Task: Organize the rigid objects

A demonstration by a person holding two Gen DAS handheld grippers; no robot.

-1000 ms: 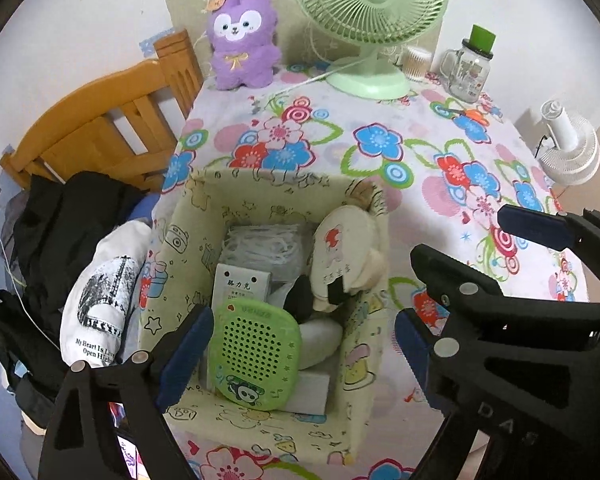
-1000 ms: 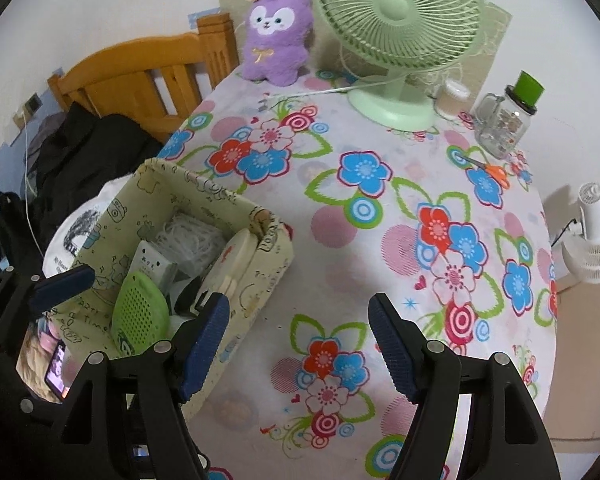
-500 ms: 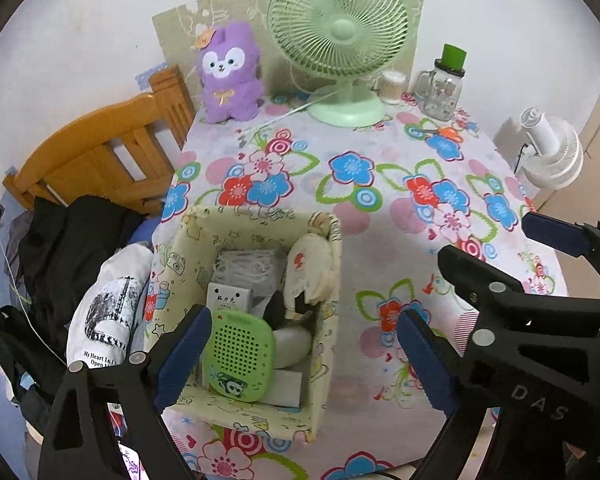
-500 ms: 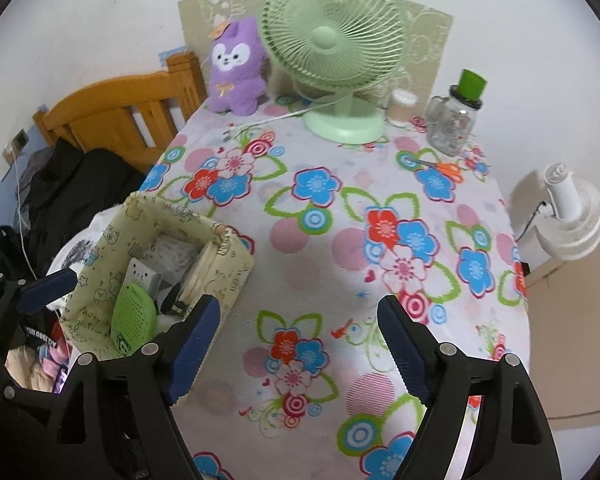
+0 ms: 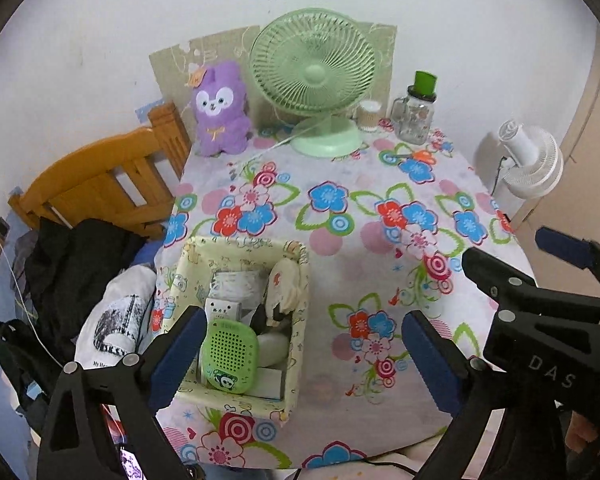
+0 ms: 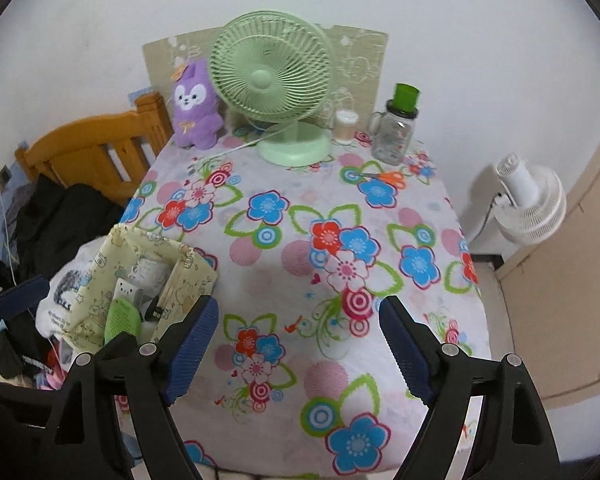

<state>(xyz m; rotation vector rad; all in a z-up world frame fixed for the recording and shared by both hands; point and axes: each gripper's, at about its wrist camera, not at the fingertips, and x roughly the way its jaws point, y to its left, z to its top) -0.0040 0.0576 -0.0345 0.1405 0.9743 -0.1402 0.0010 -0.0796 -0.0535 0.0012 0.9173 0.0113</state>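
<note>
Currently both grippers are wide open and empty: left gripper (image 5: pixel 300 350) jaws have just widened, right gripper (image 6: pixel 298 346) too. Fabric bin (image 5: pixel 236 244) sits at the table's (image 6: pixel 284 264) near-left corner, packed. Green speaker (image 5: pixel 230 356) looks light, stiff, slick; grip its flat sides.

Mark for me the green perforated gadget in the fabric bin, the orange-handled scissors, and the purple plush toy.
green perforated gadget (image 5: pixel 229 354), left wrist view, centre of its dotted face.
orange-handled scissors (image 6: pixel 392 177), right wrist view, on the orange handles.
purple plush toy (image 5: pixel 219 110), left wrist view, on its body just below the white face.
</note>
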